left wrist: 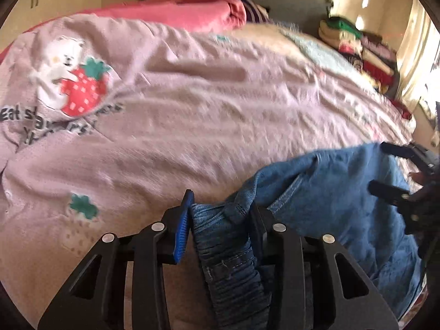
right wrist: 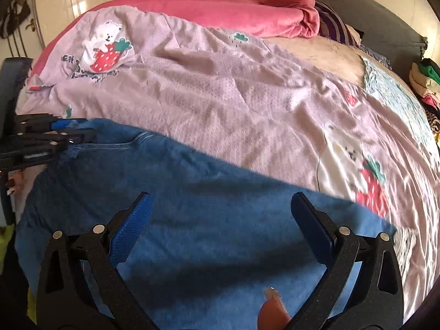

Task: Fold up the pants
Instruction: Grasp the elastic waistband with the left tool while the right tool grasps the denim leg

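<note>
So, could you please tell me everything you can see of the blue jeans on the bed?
The jeans are blue denim, lighter on the broad legs and darker at the gathered elastic waistband, which has visible stitching. They lie rumpled on the pink strawberry-print bedspread at its near edge. The left gripper has the bunched waistband between its fingers, one blue pad against the fabric. The right gripper hangs open over the flat leg fabric, gripping nothing.

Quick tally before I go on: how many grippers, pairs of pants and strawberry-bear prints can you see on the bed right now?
Grippers: 2, left gripper and right gripper
Pants: 1, blue denim pants
Strawberry-bear prints on the lilac cover: 2, far print and near print
Total: 5
</note>
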`<state>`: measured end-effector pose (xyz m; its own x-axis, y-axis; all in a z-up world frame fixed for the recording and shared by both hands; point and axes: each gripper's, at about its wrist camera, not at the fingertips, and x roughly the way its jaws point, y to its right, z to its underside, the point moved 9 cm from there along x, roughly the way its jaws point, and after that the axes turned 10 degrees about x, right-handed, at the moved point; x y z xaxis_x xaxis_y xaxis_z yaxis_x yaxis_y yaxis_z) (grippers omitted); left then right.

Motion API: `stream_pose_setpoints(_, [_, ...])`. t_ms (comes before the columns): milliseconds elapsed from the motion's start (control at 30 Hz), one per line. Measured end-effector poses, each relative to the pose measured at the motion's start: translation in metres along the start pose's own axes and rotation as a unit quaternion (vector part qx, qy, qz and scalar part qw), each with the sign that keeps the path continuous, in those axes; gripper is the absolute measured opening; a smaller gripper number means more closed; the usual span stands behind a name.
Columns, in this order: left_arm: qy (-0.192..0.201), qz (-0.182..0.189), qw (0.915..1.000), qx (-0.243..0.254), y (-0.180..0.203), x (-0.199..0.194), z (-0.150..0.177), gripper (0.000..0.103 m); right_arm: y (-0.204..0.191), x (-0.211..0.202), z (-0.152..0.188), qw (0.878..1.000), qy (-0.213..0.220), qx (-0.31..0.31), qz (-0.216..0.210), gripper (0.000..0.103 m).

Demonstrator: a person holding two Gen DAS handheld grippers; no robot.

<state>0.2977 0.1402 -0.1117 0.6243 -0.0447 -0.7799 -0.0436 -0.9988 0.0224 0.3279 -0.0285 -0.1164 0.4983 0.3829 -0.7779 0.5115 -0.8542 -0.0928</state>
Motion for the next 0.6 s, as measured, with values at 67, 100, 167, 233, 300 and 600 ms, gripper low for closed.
stream_pose_setpoints(67, [0.003,-0.001,1.0,-0.008,-0.006,0.003,0.002,0.035,-0.002,0.008,-0.002,1.0,-0.004,-0.006,0.008,0.095])
stream_pose_setpoints(100, [-0.003,-0.003,0.9999,-0.012,-0.007,0.01,0.007,0.035,-0.001,0.012,-0.002,1.0,-0.009,-0.01,0.011,0.095])
stream_pose_setpoints(167, [-0.01,-0.002,0.9998,-0.014,-0.006,0.018,0.014,0.036,-0.004,0.015,-0.002,1.0,-0.012,-0.018,0.011,0.095])
stream_pose_setpoints(233, [-0.007,-0.015,0.9999,0.001,-0.003,0.02,0.016,0.039,-0.011,0.014,-0.007,0.999,-0.008,-0.035,0.007,0.095])
stream_pose_setpoints(300, [-0.003,-0.014,0.9999,0.007,-0.003,0.016,0.015,0.039,-0.016,0.013,-0.013,0.999,-0.004,-0.05,0.002,0.095])
stream_pose_setpoints(600, [0.018,0.004,0.9998,-0.001,-0.005,0.001,0.01,0.036,-0.034,0.04,-0.023,0.991,-0.03,-0.13,0.013,0.091])
